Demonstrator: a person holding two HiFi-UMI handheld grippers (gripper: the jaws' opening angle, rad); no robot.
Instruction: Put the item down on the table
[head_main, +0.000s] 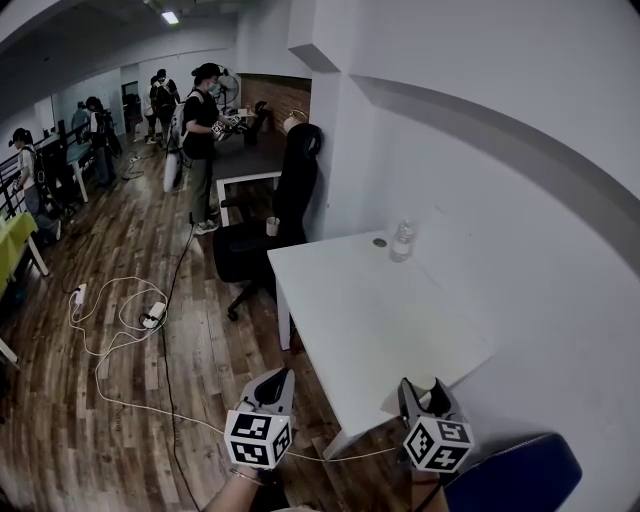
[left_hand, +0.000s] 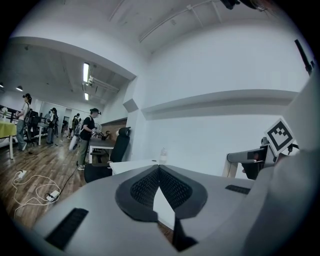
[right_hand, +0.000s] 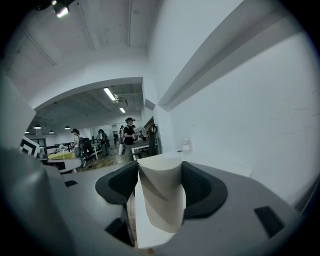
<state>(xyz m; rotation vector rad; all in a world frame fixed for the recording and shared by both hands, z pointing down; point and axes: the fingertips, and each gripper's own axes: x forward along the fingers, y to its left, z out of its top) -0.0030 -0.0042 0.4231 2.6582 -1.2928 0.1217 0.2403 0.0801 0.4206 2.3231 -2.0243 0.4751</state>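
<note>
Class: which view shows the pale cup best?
The right gripper view: the cup sits large, clamped in the right gripper. The head view shows a sliver at most; the left gripper view shows none of it.

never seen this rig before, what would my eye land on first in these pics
The pale cup pinched between the jaws of the right gripper stands out first, held near the close edge of the white table. The left gripper beside it is shut on nothing. A clear bottle stands at the table's far end by the wall.

Dim, ceiling-lit, fisheye-warped, dark vignetted corners
</note>
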